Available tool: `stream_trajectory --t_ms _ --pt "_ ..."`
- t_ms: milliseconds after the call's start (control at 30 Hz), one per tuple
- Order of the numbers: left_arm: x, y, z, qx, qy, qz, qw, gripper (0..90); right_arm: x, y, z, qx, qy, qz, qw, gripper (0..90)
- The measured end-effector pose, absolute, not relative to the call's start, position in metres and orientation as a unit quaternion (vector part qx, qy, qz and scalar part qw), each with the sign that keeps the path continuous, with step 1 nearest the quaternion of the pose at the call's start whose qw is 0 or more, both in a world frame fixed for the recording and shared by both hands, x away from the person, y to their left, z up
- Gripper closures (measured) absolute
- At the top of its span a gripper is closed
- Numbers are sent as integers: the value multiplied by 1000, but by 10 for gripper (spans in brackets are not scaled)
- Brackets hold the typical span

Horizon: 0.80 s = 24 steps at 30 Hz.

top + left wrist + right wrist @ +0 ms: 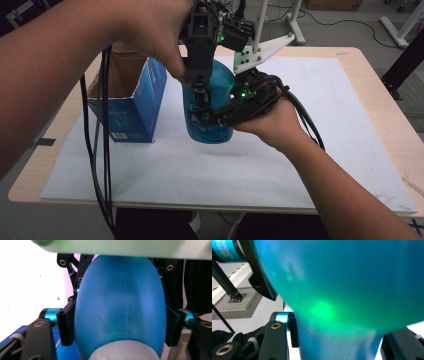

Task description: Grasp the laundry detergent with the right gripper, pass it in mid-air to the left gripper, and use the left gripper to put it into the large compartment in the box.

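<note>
A blue plastic bottle (221, 80) stands upright on the white mat (300, 155). My left gripper (200, 97) comes down on it from above, and in the left gripper view its jaws (120, 326) press on both sides of the bottle's body (120, 297), with the pale cap (125, 352) close below the camera. From the right, my right gripper (206, 118) is shut across the bottle's lower part. The blue body (342, 277) bulges between that gripper's jaws (337, 346) in the right gripper view, lit by a green glow.
An open blue carton (135, 105) stands just left of the bottle. The mat covers a light wooden table (385, 105). Black cables (100, 165) hang off the left front edge. White stand legs (295, 25) rise behind the table.
</note>
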State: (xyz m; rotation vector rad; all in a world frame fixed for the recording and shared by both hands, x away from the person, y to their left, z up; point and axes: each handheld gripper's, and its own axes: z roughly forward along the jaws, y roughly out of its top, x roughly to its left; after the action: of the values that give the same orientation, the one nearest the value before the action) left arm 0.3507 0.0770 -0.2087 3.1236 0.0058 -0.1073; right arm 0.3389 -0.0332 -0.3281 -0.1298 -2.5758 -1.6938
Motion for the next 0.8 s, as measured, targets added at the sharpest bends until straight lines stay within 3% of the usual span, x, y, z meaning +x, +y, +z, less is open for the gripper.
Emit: stream_trajectory --t_ms 400,800 --pt "351 77 -208 999 0 -37 8 386 338 -34 -327 -40 -834 -550 26 466" --pt "350 77 -207 999 4 -43 8 398 338 -34 -327 -35 -831 -554 26 464"
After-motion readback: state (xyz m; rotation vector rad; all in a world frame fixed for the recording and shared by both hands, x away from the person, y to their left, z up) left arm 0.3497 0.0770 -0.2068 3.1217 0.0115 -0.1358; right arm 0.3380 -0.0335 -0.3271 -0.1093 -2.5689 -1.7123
